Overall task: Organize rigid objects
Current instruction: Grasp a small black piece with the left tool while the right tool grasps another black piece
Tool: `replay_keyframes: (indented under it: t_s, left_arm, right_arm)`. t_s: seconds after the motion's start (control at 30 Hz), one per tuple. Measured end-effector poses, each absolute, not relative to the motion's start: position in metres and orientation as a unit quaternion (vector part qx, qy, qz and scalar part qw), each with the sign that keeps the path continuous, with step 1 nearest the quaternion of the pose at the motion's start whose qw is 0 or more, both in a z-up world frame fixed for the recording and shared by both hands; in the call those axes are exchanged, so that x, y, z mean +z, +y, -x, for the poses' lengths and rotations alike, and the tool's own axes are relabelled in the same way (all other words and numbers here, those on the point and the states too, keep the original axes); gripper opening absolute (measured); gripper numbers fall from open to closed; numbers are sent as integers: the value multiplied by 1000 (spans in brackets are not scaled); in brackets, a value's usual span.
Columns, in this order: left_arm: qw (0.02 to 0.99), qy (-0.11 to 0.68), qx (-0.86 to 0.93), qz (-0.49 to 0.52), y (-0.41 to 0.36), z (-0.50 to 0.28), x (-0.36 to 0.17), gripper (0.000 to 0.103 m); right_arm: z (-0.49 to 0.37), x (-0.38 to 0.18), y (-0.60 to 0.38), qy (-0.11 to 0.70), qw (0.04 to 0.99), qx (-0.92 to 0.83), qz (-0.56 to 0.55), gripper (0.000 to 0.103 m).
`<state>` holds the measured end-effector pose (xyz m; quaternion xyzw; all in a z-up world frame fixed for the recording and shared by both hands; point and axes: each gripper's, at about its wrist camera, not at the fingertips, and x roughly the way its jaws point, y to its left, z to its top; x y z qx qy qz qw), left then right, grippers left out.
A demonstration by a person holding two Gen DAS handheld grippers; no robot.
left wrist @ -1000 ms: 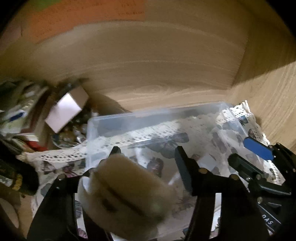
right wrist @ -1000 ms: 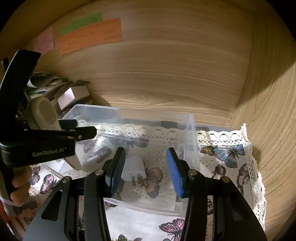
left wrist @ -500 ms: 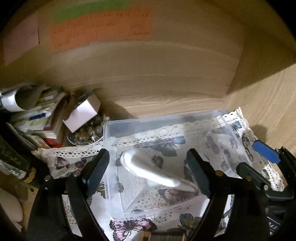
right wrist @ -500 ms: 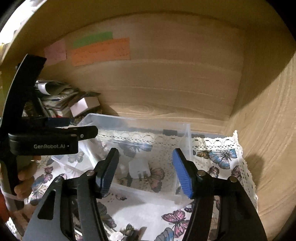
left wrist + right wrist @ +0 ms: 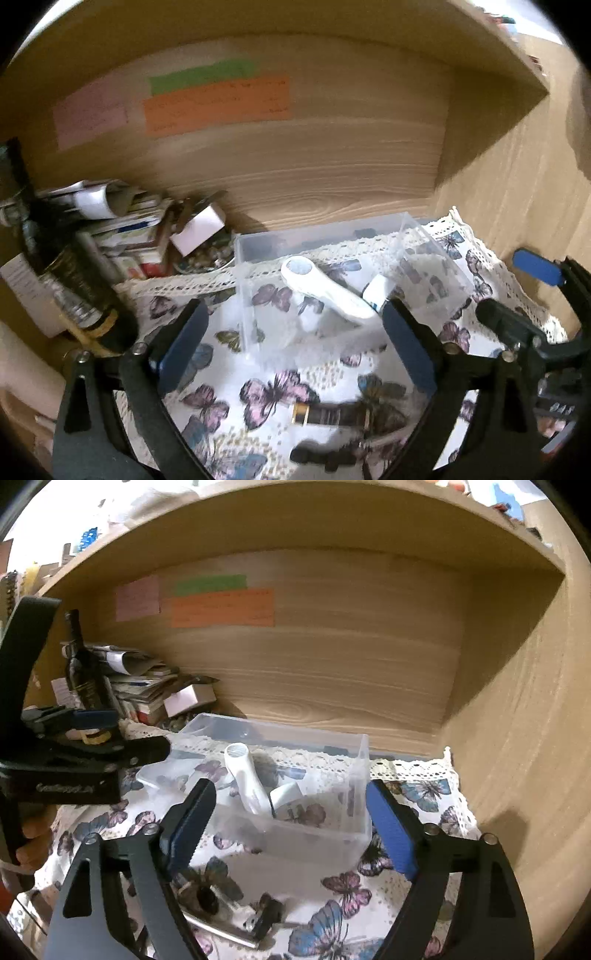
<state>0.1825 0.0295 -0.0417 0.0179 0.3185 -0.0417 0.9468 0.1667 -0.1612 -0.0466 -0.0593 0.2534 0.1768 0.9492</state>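
A clear plastic bin (image 5: 417,236) (image 5: 354,834) sits on a butterfly cloth inside a wooden shelf. A white handheld device (image 5: 325,291) (image 5: 245,775) lies tilted in it, beside a white plug adapter (image 5: 378,291) (image 5: 286,794). My left gripper (image 5: 295,343) is open and empty, just in front of the bin. My right gripper (image 5: 291,827) is open and empty, in front of the bin's near wall. A brown watch strap (image 5: 332,415) and dark small items (image 5: 266,915) lie on the cloth near my fingers.
A dark wine bottle (image 5: 70,280) (image 5: 83,672) stands at the left. Stacked papers and a small white box (image 5: 201,229) (image 5: 188,699) crowd the back left. Coloured notes (image 5: 221,607) are stuck on the back panel. The shelf's side wall (image 5: 517,738) is at the right.
My left gripper let go of the white device into the bin and opened. Both grippers have pulled back from the bin, so more of the shelf shows.
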Motion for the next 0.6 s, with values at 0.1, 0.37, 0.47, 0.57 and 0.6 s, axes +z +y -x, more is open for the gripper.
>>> replay_keyframes:
  t_s: [0.1,0.37,0.47,0.57,0.6]
  left_arm:
    - [947,318,-39,-11,33,-162,-49,97]
    - [923,380,-54,28,44,-132,-103,99]
    - [913,404,-52,39,44,-129,-121,99]
    - [902,426,-58,41,44,-131,-134,99]
    - [898,434,-63,41,43,-131,-140,99]
  right_arm:
    - [-156,-50,-166,257,949,171,58,87]
    - [-142,-84,-187,325,932,159,31,88]
    - [-143,-100,-191,348,924,156,38,88]
    - [-143,-112,-191,368,916,156,44,88]
    - [-142,-116,-192,372,913,158,48,88]
